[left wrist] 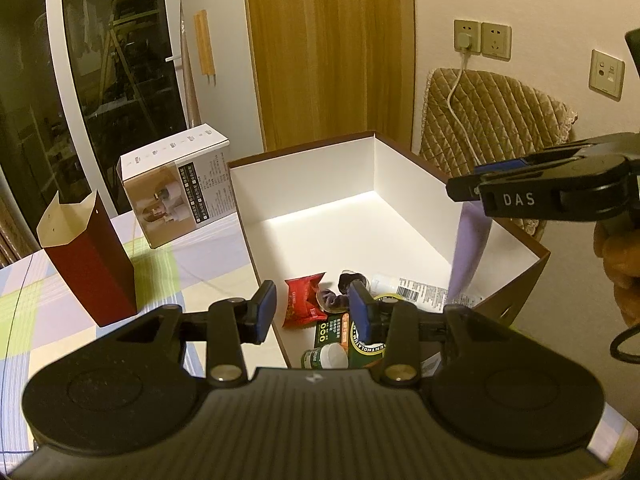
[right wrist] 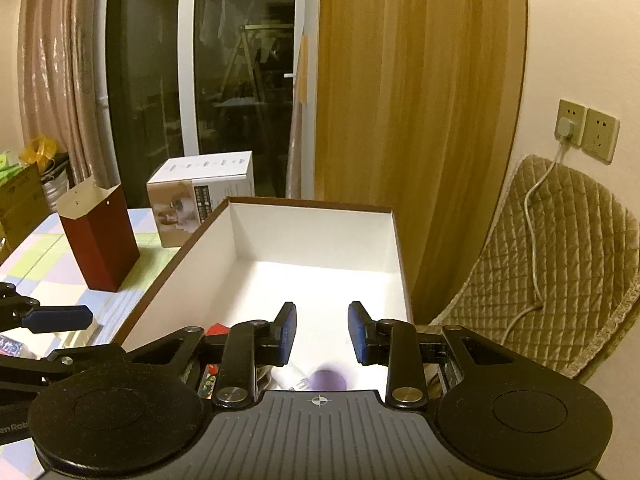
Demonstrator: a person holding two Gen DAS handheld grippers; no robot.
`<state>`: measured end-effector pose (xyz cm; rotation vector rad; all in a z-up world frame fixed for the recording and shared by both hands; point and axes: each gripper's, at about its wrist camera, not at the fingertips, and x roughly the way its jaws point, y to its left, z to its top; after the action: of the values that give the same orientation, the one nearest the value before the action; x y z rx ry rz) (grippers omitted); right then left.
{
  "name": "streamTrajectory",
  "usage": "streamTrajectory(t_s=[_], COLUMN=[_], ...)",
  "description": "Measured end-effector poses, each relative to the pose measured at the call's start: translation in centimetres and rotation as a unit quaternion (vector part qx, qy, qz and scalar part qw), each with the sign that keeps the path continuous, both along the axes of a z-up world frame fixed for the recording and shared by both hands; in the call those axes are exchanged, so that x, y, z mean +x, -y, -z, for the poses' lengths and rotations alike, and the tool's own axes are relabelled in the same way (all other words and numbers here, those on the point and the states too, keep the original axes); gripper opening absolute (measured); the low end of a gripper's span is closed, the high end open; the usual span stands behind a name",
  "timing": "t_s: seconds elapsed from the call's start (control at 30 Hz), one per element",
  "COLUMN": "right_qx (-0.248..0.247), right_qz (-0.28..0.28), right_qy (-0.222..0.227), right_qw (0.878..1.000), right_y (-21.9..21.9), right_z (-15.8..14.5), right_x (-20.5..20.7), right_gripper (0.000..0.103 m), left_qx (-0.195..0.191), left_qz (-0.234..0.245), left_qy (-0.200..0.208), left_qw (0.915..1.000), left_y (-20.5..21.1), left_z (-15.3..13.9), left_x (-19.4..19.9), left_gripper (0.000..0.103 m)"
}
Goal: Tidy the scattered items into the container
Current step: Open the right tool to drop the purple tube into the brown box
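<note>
While both claws hang over it, the big open cardboard box with white inside walls (left wrist: 320, 184) sits on the checked tablecloth (left wrist: 48, 280). Near its close end lie a red crinkly snack packet (left wrist: 302, 300), a dark purple fuzzy hair tie (left wrist: 340, 292), a white tube with a printed label (left wrist: 416, 290), a green flat packet (left wrist: 334, 334) and a small green bottle with a white cap (left wrist: 326, 356). The far end of the box is bare.

The left claw (left wrist: 314, 312) is partly open with nothing between its blue pads. The right claw (right wrist: 322, 332) is partly open too and holds nothing.

A tall dark red paper box (left wrist: 92, 264) with an open top stands just left of the big box. A white printed carton (left wrist: 176, 184) stands behind it.
</note>
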<state>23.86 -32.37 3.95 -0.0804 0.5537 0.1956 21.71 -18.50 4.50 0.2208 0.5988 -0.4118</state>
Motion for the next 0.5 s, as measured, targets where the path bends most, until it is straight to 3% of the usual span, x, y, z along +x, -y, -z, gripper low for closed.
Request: streamTrajectory(t_s=[0.37,0.4,0.43,0.47,0.5], right_qx=[-0.008,-0.011,-0.011,-0.006,-0.001], right_qz=[0.009,0.013,0.017,0.022,0.025], right_qy=[0.008,0.011,0.014,0.024,0.037], right_qw=[1.000,1.000,1.000,0.999,0.999], right_y=[-0.1,0.0,0.1,0.3,0.5], right_z=[0.1,0.0,0.0,-0.2,-0.3], right_x=[-0.4,-0.4,-0.5,-0.7,-1.1], right_gripper=[0.035,0.045,0.065,0.096,0.098], left_qx=[-0.002,-0.002,-0.002,-0.002,0.000], left_qz=[-0.005,-0.005,-0.007,-0.009,-0.014], left_qy=[-0.004,-0.004,-0.004,-0.002,0.002], left_qw=[1.0000,1.0000,1.0000,1.0000,0.9999], left_y=[-0.4,-0.4,-0.4,-0.5,-0.5], left_z=[0.0,0.0,0.0,0.0,0.0], left_x=[0.1,0.1,0.1,0.1,0.0], left_gripper=[0.040,0.042,0.051,0.066,0.073])
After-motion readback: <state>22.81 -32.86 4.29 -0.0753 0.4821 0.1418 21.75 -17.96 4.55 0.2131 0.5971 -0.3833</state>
